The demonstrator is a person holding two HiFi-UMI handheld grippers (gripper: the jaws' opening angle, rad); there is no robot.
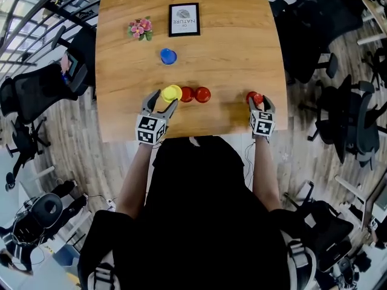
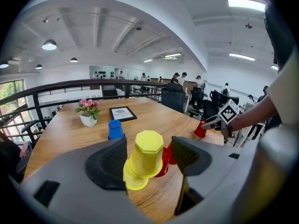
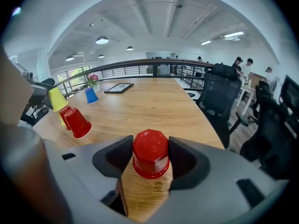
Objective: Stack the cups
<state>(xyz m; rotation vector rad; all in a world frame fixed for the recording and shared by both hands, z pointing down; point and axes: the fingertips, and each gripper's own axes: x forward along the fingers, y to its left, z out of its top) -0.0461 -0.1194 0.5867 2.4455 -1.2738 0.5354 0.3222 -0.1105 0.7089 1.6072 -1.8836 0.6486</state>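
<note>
An upside-down yellow cup (image 2: 147, 153) sits tilted over a second yellow cup whose rim (image 2: 132, 180) shows beneath it. My left gripper (image 2: 149, 148) (image 1: 160, 101) is open around the cup: the left pad touches it and a gap shows at the right pad. Just right of the yellow cups stand two red cups (image 1: 187, 94) (image 1: 202, 94). Farther back is a blue cup (image 1: 168, 56). Near the table's front right, my right gripper (image 3: 150, 155) (image 1: 260, 103) is shut on another upside-down red cup (image 3: 150, 153) (image 1: 254, 96) that rests on the wood.
At the back of the wooden table (image 1: 230, 47) are a small flower pot (image 1: 140, 28) and a framed picture (image 1: 184, 19). Office chairs (image 1: 314, 47) stand along the right side and a railing (image 1: 54, 5) runs on the left. The front table edge lies just below both grippers.
</note>
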